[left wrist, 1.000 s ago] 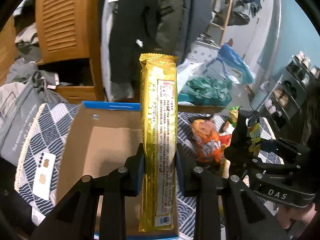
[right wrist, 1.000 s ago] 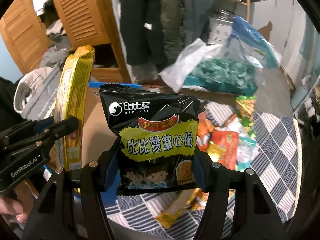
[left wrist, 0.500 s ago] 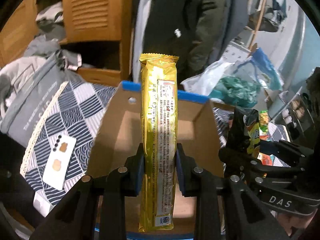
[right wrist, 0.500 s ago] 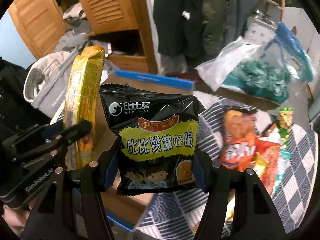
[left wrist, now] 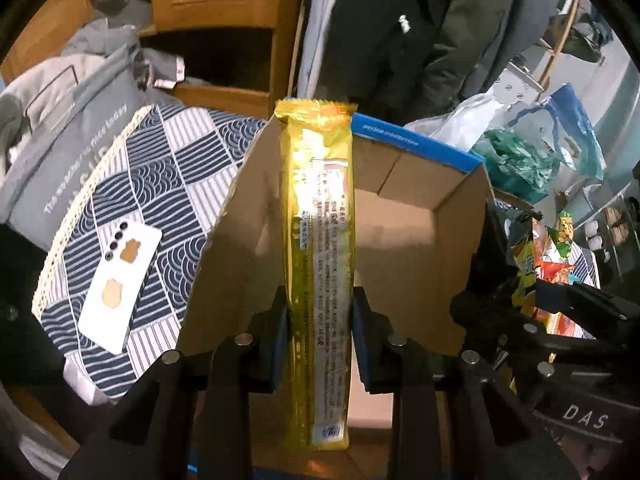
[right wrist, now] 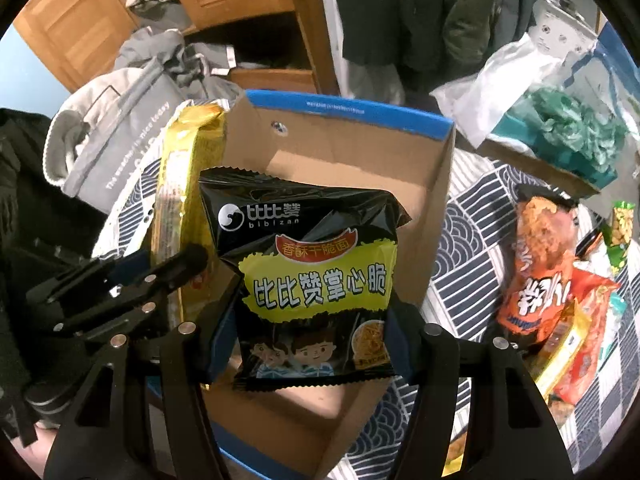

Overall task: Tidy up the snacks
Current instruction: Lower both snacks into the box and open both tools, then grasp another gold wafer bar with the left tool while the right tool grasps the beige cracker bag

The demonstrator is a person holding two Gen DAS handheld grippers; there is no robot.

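The left gripper [left wrist: 319, 332] is clamping a long yellow packet [left wrist: 319, 240] upright at frame centre, hiding part of the open cardboard box [left wrist: 416, 240] behind it. The right gripper [right wrist: 310, 344] is pinching a black noodle bag [right wrist: 312, 280] above that box, its lower edge covering the floor; blurred snack packets [right wrist: 540, 280] are lying at the right.

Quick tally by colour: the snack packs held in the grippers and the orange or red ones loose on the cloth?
Gold pack, in left hand-held gripper: 1
Black pack, in right hand-held gripper: 1
Orange pack, on cloth: 1
Red pack, on cloth: 1
Total: 4
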